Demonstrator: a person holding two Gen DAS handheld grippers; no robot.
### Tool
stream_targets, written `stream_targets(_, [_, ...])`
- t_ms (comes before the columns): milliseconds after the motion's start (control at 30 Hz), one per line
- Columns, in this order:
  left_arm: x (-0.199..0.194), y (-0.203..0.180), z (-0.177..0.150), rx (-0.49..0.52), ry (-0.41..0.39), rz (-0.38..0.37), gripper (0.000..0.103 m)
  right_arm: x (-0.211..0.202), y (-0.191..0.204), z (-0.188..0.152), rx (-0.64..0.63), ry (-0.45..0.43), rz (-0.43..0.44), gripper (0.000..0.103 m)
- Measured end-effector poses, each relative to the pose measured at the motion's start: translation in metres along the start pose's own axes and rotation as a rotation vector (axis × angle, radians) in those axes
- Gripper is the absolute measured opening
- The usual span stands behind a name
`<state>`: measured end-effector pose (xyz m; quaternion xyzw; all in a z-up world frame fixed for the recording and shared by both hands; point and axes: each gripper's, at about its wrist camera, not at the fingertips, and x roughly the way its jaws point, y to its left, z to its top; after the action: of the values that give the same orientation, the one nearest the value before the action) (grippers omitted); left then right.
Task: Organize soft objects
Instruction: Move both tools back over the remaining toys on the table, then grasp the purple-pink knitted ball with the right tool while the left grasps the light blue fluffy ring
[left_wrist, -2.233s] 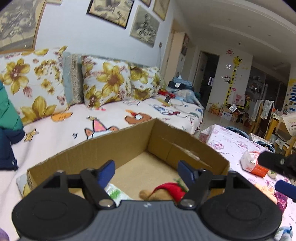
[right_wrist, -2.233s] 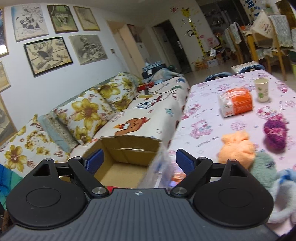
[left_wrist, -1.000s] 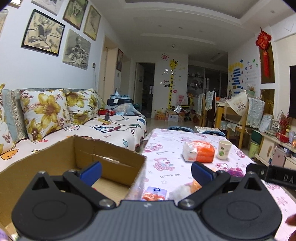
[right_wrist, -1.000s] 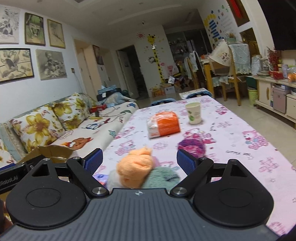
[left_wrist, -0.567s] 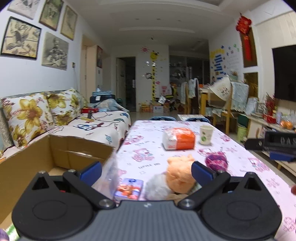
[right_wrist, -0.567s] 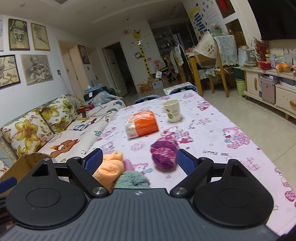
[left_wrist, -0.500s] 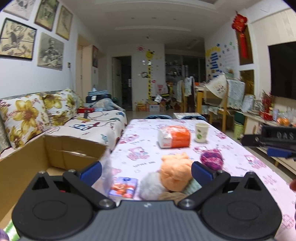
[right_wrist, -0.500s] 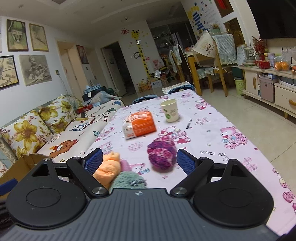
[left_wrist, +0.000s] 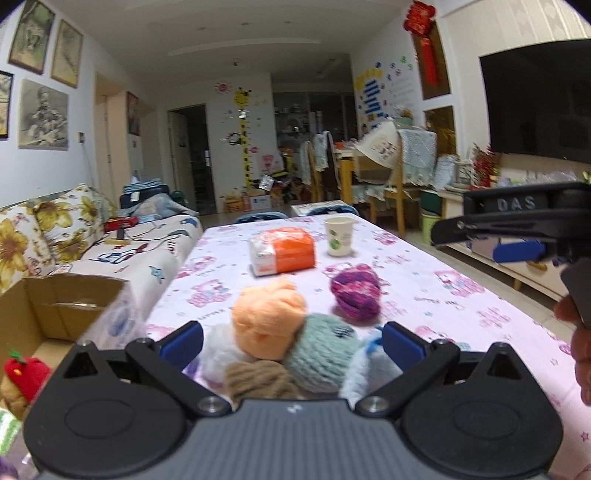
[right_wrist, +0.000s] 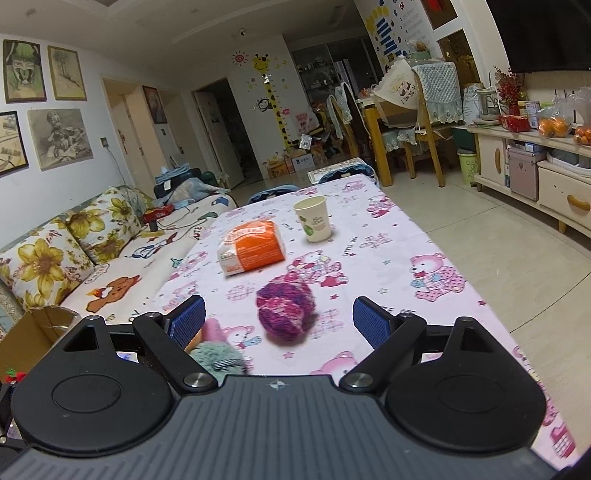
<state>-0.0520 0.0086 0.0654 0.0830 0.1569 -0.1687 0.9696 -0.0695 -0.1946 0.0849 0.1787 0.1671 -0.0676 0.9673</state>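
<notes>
A pile of yarn balls lies on the pink-print table (left_wrist: 436, 295): an orange ball (left_wrist: 267, 323), a grey-green ball (left_wrist: 321, 356), a brown ball (left_wrist: 258, 380) and pale ones beside them. My left gripper (left_wrist: 291, 341) stands open just short of this pile. A purple yarn ball (right_wrist: 286, 310) sits apart on the cloth, and my right gripper (right_wrist: 279, 321) is open with that ball between and just beyond its fingertips. The cardboard box (left_wrist: 55, 306) stands at the table's left edge, with a red-hatted plush toy (left_wrist: 22, 376) inside.
An orange tissue pack (right_wrist: 253, 251) and a paper cup (right_wrist: 314, 218) stand farther along the table. A sofa with flowered cushions (right_wrist: 48, 266) runs along the left wall. Chairs (right_wrist: 417, 122) and a cabinet (right_wrist: 535, 166) fill the far right. A hand (left_wrist: 580, 350) shows at the right edge.
Both grippers swung right, away from the box and over the table. The left one now faces the yarn pile and the right one has closed in on the purple ball.
</notes>
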Motion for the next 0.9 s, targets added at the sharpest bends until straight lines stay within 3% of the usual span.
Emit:
stream_targets(400, [0.021, -0.030, -0.011, 0.002, 0.091, -0.078, 0.102, 0.026, -0.005, 0.004, -0.029, 0.026, -0.002, 0.103])
stream_targets(767, [0.052, -0.038, -0.017, -0.018, 0.172, -0.112, 0.101, 0.103, 0.005, 0.008, -0.104, 0.171, 0.091, 0.103])
stream_targets(900, [0.063, -0.036, -0.020, -0.056, 0.215, -0.121, 0.095, 0.111, 0.007, 0.002, -0.098, 0.208, 0.096, 0.103])
